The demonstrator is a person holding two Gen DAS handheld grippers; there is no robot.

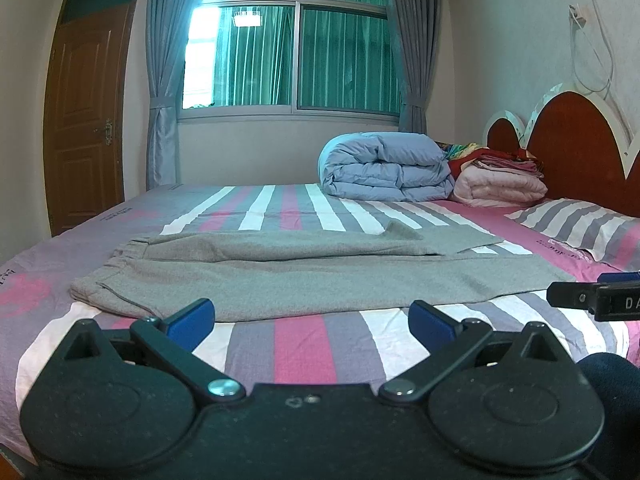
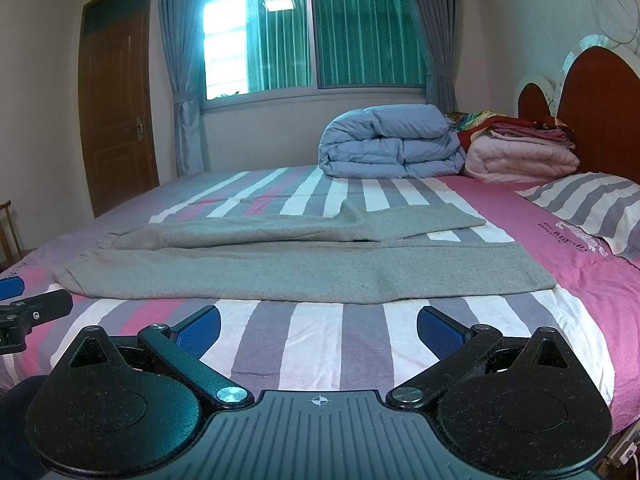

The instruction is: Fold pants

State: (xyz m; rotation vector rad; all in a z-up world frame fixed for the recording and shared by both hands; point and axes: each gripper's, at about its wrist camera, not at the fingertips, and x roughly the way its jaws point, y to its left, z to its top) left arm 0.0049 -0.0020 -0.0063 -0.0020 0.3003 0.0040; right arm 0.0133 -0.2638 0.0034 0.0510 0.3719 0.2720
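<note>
Grey pants (image 1: 304, 276) lie flat across the striped bed sheet (image 1: 304, 344), waistband to the left and leg ends to the right, one leg resting partly over the other. My left gripper (image 1: 312, 320) hovers open just before the near edge of the pants, nothing between its blue pads. In the right wrist view the same pants (image 2: 304, 268) stretch across the bed, and my right gripper (image 2: 319, 326) stands open short of their near hem, holding nothing. Each gripper shows at the edge of the other's view: the right gripper (image 1: 592, 298) and the left gripper (image 2: 24, 308).
A folded blue duvet (image 1: 384, 166) and pink folded blankets (image 1: 500, 186) sit at the far side by the red headboard (image 1: 576, 148). A striped pillow (image 1: 580, 226) lies at the right. Beyond are a window with curtains (image 1: 296, 52) and a wooden door (image 1: 86, 120).
</note>
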